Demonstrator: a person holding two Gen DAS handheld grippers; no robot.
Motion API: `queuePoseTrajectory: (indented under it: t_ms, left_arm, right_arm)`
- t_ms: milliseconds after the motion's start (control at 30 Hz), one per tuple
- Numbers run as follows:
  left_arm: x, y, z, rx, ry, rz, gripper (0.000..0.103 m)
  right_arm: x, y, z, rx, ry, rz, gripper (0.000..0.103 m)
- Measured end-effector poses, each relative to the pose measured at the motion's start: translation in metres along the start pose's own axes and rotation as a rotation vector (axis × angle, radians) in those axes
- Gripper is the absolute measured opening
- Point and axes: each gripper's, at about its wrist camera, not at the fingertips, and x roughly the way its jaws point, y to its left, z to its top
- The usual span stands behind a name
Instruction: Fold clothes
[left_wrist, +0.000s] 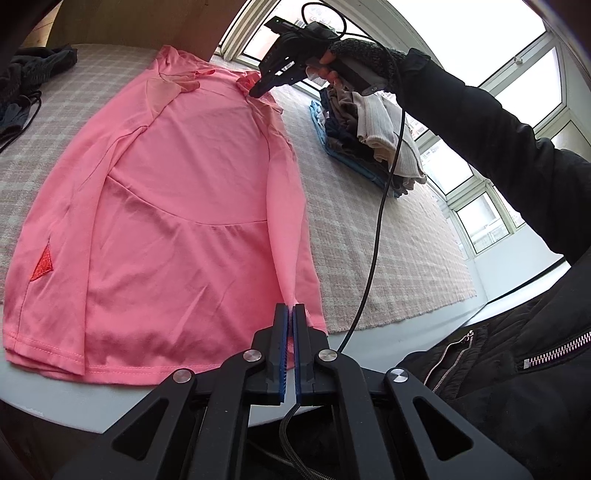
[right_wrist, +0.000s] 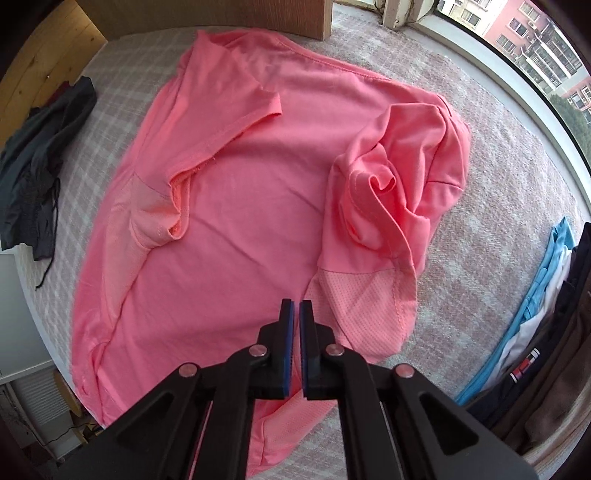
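A pink T-shirt (left_wrist: 177, 192) lies flat on a checkered cloth, hem toward me in the left wrist view. My left gripper (left_wrist: 293, 307) is shut on the shirt's hem edge at its right corner, and a fold of cloth runs into the jaws. Held by a gloved hand, my right gripper (left_wrist: 255, 90) sits at the shirt's far shoulder. In the right wrist view the right gripper (right_wrist: 296, 305) is shut where the edge of the folded-in mesh side panel (right_wrist: 362, 314) meets its tips. A crumpled sleeve (right_wrist: 388, 184) lies on the shirt (right_wrist: 240, 206) beyond it.
A stack of folded clothes (left_wrist: 373, 136) sits right of the shirt, also visible as folded clothes (right_wrist: 546, 325) at the right wrist view's edge. A dark garment (right_wrist: 40, 162) lies in a heap to the left. A black cable (left_wrist: 373, 240) hangs from the right gripper. Windows stand behind the table.
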Motion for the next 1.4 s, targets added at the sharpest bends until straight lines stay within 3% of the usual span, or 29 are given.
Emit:
queuePoseTrajectory:
  t_ms: [133, 200, 267, 367, 567, 867, 933, 967, 1000, 1200, 1233, 1267, 1300, 1400]
  left_arm:
    - [0.005, 0.005, -0.001, -0.014, 0.012, 0.000, 0.001]
    - [0.008, 0.005, 0.000, -0.011, 0.016, -0.003, 0.001]
    - [0.012, 0.004, 0.001, -0.003, 0.020, -0.008, 0.001]
    - [0.015, 0.001, 0.003, 0.013, 0.026, -0.008, 0.001]
    - [0.014, 0.004, 0.006, 0.010, 0.032, 0.004, 0.001]
    - [0.018, 0.009, 0.008, 0.003, 0.048, 0.008, 0.001]
    - [0.019, 0.009, 0.009, 0.007, 0.056, 0.011, 0.001]
    - [0.019, 0.009, 0.009, 0.007, 0.058, 0.013, 0.001]
    - [0.020, 0.009, 0.009, 0.007, 0.060, 0.014, 0.001]
    - [0.020, 0.011, 0.010, 0.008, 0.069, 0.008, 0.001]
    - [0.020, 0.011, 0.011, 0.010, 0.069, 0.006, 0.001]
    - [0.020, 0.011, 0.011, 0.012, 0.069, 0.005, 0.001]
    - [0.020, 0.011, 0.012, 0.014, 0.070, 0.003, 0.001]
    - [0.020, 0.011, 0.013, 0.017, 0.069, -0.004, 0.001]
  right_arm:
    - [-0.009, 0.013, -0.002, -0.062, -0.006, -0.102, 0.008]
    - [-0.020, 0.006, 0.000, -0.020, -0.039, -0.166, 0.032]
    - [-0.030, 0.001, 0.002, 0.003, -0.073, -0.228, 0.041]
    - [-0.035, 0.001, 0.004, 0.007, -0.086, -0.204, 0.041]
    - [-0.053, -0.001, 0.004, 0.008, -0.152, -0.234, 0.041]
    - [-0.023, 0.017, -0.037, -0.065, -0.067, -0.181, 0.041]
    - [-0.017, 0.023, -0.042, -0.071, -0.040, -0.173, 0.033]
    - [-0.017, 0.026, -0.046, -0.080, -0.027, -0.183, 0.013]
    - [-0.020, 0.029, -0.049, -0.086, -0.029, -0.191, 0.008]
    - [-0.062, 0.037, -0.069, -0.072, -0.078, -0.115, 0.009]
    - [-0.067, 0.037, -0.074, -0.066, -0.075, -0.121, 0.012]
    - [-0.070, 0.037, -0.080, -0.056, -0.060, -0.139, 0.030]
    - [-0.070, 0.035, -0.088, -0.039, -0.038, -0.153, 0.055]
    - [-0.065, 0.019, -0.118, 0.090, -0.004, -0.103, 0.056]
